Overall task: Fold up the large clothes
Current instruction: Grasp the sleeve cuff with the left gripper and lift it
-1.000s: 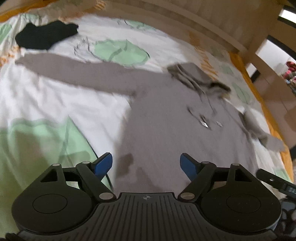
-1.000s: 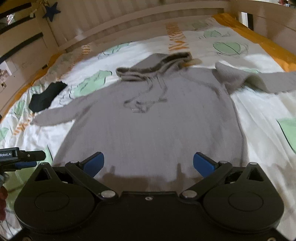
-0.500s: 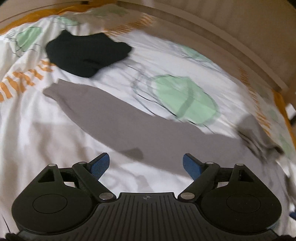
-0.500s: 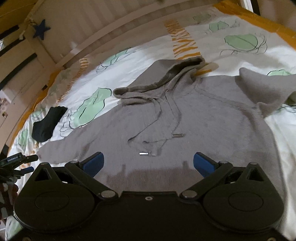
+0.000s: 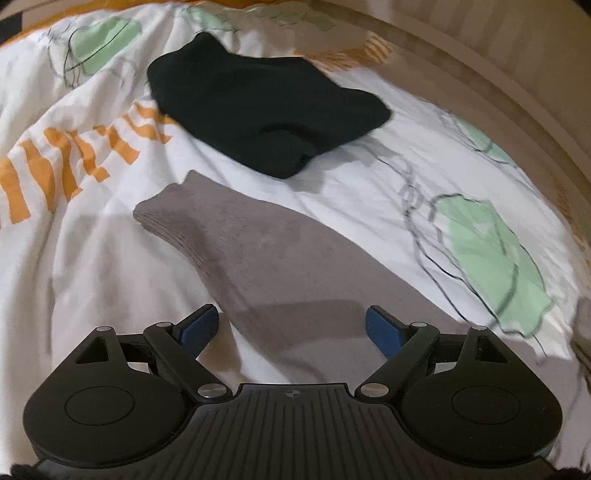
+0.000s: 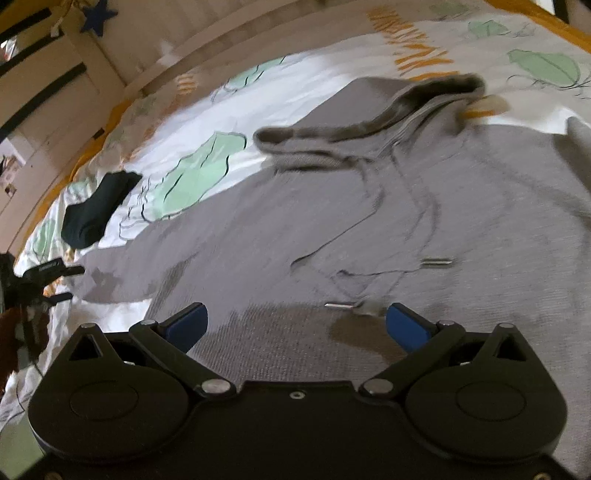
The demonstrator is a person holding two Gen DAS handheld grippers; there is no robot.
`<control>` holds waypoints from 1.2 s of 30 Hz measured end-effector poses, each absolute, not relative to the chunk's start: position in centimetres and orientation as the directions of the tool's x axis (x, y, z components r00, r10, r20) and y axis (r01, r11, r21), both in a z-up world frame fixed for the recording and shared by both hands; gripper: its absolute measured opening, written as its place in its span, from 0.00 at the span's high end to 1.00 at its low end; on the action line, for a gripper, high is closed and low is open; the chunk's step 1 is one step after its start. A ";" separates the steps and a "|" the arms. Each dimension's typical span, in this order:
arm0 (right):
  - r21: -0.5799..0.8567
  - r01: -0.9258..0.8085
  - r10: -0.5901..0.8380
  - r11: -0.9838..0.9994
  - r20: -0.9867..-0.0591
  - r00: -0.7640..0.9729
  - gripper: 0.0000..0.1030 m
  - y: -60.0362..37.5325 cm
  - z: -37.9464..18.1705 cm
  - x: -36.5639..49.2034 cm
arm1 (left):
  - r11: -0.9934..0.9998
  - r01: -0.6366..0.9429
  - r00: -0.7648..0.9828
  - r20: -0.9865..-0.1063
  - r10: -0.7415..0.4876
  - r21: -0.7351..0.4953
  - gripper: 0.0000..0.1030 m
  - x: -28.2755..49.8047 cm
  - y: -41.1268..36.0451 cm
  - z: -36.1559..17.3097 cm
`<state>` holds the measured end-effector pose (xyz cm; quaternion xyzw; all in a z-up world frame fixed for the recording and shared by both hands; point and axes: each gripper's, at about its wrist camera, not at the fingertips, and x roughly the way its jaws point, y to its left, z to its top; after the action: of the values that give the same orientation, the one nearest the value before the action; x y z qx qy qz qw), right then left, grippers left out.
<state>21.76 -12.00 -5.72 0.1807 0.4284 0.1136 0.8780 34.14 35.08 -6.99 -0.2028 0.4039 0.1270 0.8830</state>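
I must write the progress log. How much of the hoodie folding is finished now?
Done: grey hoodie lies spread flat, nothing folded. In hand: open left claw hovers over its outstretched sleeve; open right claw over the body. Left: every fold.

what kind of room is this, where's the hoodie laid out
Most likely a bedroom, perhaps a child's. The grey hoodie lies spread on a bed with a leaf-print duvet, a pale wooden bed rail runs behind it, and a blue star hangs above.
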 end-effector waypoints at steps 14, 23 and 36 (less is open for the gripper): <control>0.389 -0.090 0.372 0.917 -0.750 0.547 0.01 -10.7 -6.7 21.7 | 0.886 -0.386 0.724 -0.679 0.120 -0.255 0.91 35.2 35.8 -4.7; 0.352 -0.088 0.335 0.932 -0.739 0.585 0.01 -13.7 -4.8 19.3 | 0.962 -0.172 0.826 -0.563 0.023 -0.213 0.91 34.2 27.7 5.4; 0.166 -0.097 0.190 0.981 -0.745 0.639 0.01 -18.9 -5.1 16.5 | 0.973 0.148 0.818 -0.530 -0.222 -0.180 0.91 33.7 8.6 8.4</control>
<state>16.53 -18.90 -5.08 0.0552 0.4174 0.0794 0.9036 33.70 8.57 8.38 -0.0653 0.2853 -0.0971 0.9513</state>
